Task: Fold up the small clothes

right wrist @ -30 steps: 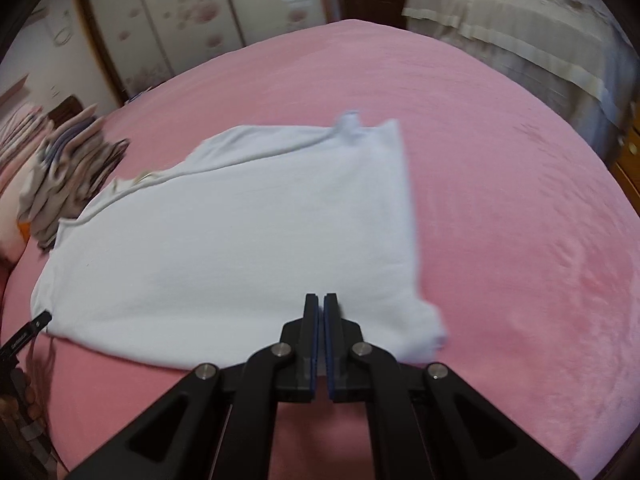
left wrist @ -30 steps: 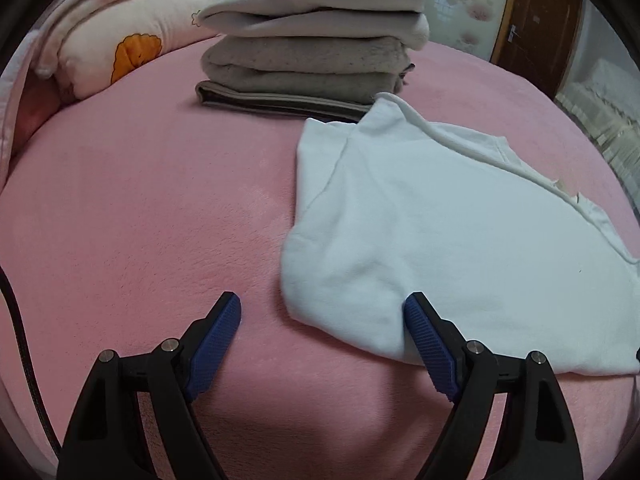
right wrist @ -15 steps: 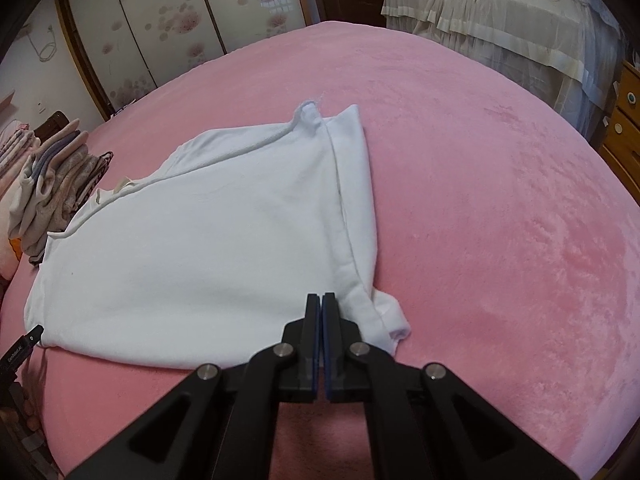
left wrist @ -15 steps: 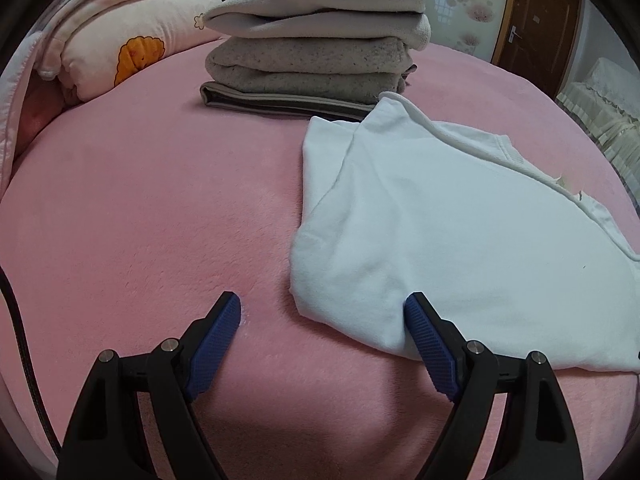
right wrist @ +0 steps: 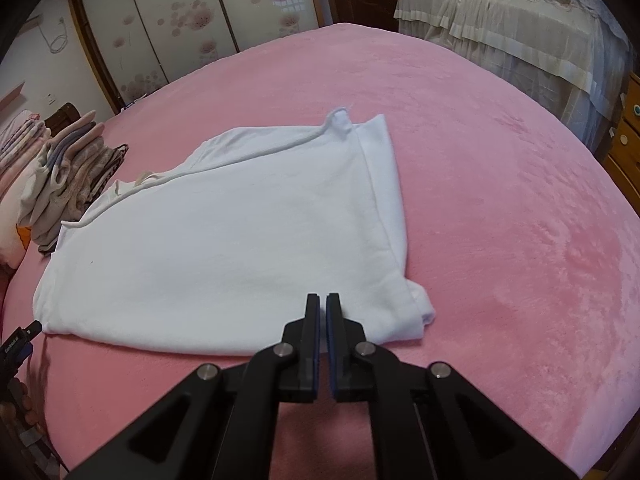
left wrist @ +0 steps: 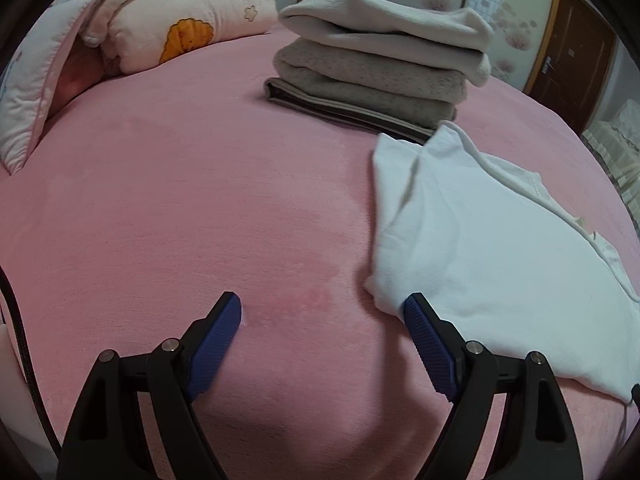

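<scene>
Since a second ago, the left gripper (left wrist: 322,312) has slid leftward off the white garment (right wrist: 224,240): its right pad then overlapped the cloth's near hem, and now it only meets the near-left corner, with bare pink blanket (left wrist: 180,208) between the widely parted jaws. The right gripper (right wrist: 323,308) sits over the garment's near edge with its jaws almost together, a thin slit showing between the pads where they were fully pressed before; whether any cloth is caught in that slit cannot be told. The garment's right side, blurred and spread wider earlier, now lies folded inward along a straight edge, with a small bunched corner just right of the right gripper.

The garment lies flat on the blanket, its far-left corner touching the stack of folded clothes (left wrist: 380,68). A pillow with an orange print (left wrist: 188,36) and folded bedding sit at the far left edge. Wide open blanket stretches left of the garment in the left wrist view, and right of it in the right wrist view, up to a lace-covered bed (right wrist: 520,28).
</scene>
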Available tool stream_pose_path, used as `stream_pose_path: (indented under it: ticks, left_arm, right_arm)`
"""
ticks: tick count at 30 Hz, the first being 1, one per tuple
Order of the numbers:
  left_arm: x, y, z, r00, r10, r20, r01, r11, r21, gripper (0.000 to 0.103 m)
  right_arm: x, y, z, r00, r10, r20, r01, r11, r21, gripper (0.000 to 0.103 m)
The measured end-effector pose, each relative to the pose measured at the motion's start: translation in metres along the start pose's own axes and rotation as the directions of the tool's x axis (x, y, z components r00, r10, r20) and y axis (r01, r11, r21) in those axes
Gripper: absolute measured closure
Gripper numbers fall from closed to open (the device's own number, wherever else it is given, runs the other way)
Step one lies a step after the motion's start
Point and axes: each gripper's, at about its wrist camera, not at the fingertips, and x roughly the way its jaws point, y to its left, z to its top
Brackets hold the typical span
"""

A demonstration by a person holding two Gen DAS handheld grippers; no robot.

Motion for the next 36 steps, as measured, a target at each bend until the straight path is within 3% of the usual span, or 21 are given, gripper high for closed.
stream_pose_path:
  ticks: [6, 11, 14, 16, 19, 21, 32, 36]
  left_arm:
    - [-0.001, 0.001, 0.001, 1.000, 0.020, -0.022, -0.020, 1.000, -0.005, 0.020]
    - [-0.011, -0.004, -0.001, 0.990, -0.114, -0.080, 0.110, 0.992, -0.056, 0.020]
    - [-0.014, -0.010, -0.004, 0.965, -0.236, -0.117, 0.222, 0.967, -0.123, 0.020]
    - [-0.013, -0.016, -0.009, 0.937, -0.317, -0.148, 0.291, 0.940, -0.177, 0.020]
    - [-0.008, -0.027, -0.019, 0.903, -0.391, -0.176, 0.351, 0.910, -0.220, 0.020]
    - [-0.003, -0.034, -0.024, 0.893, -0.413, -0.177, 0.369, 0.900, -0.233, 0.020]
    - [0.039, -0.053, -0.017, 0.860, -0.508, -0.050, 0.470, 0.827, -0.309, 0.019]
    - [0.052, -0.052, -0.010, 0.835, -0.550, 0.022, 0.524, 0.782, -0.337, 0.019]
  right_arm:
    - [-0.005, 0.015, -0.001, 1.000, 0.022, -0.001, -0.022, 0.999, -0.032, 0.100]
    - [-0.012, 0.034, 0.000, 0.999, 0.052, 0.005, -0.051, 0.996, -0.070, 0.100]
    - [-0.016, 0.047, 0.000, 0.997, 0.072, 0.011, -0.071, 0.993, -0.097, 0.100]
    - [-0.019, 0.057, 0.001, 0.996, 0.086, 0.015, -0.084, 0.990, -0.115, 0.100]
    - [-0.023, 0.069, 0.001, 0.994, 0.105, 0.019, -0.102, 0.985, -0.139, 0.100]
    - [-0.025, 0.078, 0.000, 0.993, 0.118, 0.020, -0.113, 0.981, -0.157, 0.100]
    - [-0.031, 0.103, -0.004, 0.987, 0.158, 0.014, -0.151, 0.963, -0.224, 0.100]
    - [-0.029, 0.107, -0.005, 0.987, 0.159, 0.012, -0.152, 0.960, -0.234, 0.100]
